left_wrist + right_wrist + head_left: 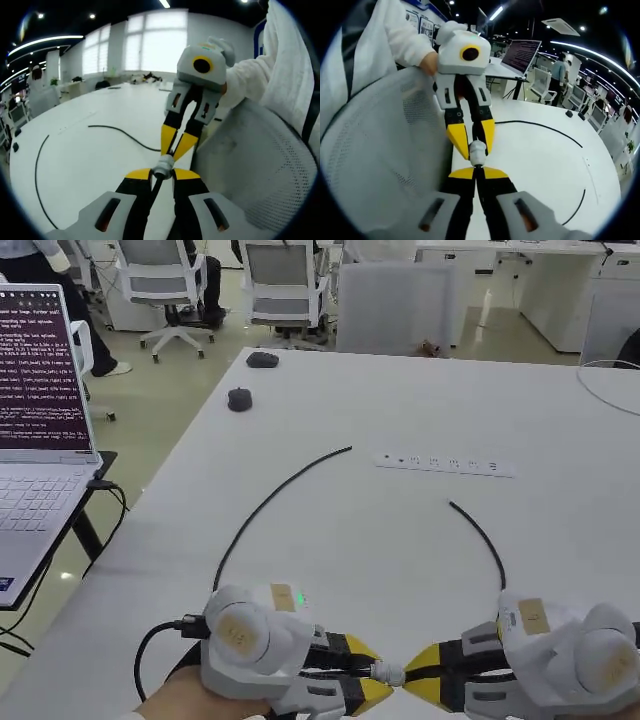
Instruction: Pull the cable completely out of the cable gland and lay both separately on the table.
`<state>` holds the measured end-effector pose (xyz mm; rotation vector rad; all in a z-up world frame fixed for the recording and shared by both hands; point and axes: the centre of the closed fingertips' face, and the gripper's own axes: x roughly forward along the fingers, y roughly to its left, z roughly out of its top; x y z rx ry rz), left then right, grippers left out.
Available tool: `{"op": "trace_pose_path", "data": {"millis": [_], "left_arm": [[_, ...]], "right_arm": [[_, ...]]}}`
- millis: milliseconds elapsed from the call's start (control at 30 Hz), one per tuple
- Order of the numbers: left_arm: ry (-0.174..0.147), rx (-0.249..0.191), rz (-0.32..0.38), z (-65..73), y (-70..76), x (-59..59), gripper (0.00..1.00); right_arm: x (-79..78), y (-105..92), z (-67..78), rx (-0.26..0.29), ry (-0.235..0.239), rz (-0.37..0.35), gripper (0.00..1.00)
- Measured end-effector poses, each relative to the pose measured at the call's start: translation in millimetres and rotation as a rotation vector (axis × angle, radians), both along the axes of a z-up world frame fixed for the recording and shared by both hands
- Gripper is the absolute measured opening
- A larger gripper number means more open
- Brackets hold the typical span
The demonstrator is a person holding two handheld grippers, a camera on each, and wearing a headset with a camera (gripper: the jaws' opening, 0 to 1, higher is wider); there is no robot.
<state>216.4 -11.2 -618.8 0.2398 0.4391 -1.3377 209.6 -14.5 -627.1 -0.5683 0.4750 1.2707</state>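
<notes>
A small grey cable gland [388, 675] hangs over the near edge of the white table [400, 560], between the tips of both grippers. My left gripper [376, 675] is shut on the gland [162, 165]. My right gripper [408, 677] meets it tip to tip, shut on the thin black cable [479, 176] right at the gland [477, 149]. One stretch of the cable [265, 505] curves over the table from the left gripper. Another stretch [485, 540] runs from the right gripper.
A white power strip [443, 464] lies mid-table, with a dark mouse [239, 399] and another dark object [262, 360] further back. An open laptop [35, 390] stands left of the table. A white mesh chair back [250, 165] sits close behind the grippers.
</notes>
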Motion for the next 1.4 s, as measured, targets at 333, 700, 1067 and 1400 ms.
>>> {"op": "trace_pose_path", "data": {"millis": [333, 700, 1067, 1400], "left_arm": [[0.007, -0.016, -0.021, 8.5, 3.6, -9.2, 0.15], [-0.004, -0.003, -0.037, 9.0, 8.9, -20.1, 0.15], [0.002, -0.091, -0.015, 28.4, 12.0, -24.8, 0.16], [0.013, -0.170, 0.011, 41.3, 14.9, -19.2, 0.16]], "right_arm": [[-9.0, -3.2, 5.1, 0.038, 0.026, -0.002, 0.07], [-2.5, -59.8, 17.0, 0.002, 0.006, -0.088, 0.15], [-18.5, -105.9, 66.7, 0.094, -0.044, -0.194, 0.25], [-37.8, -150.2, 107.7, -0.063, -0.063, -0.190, 0.21]]}}
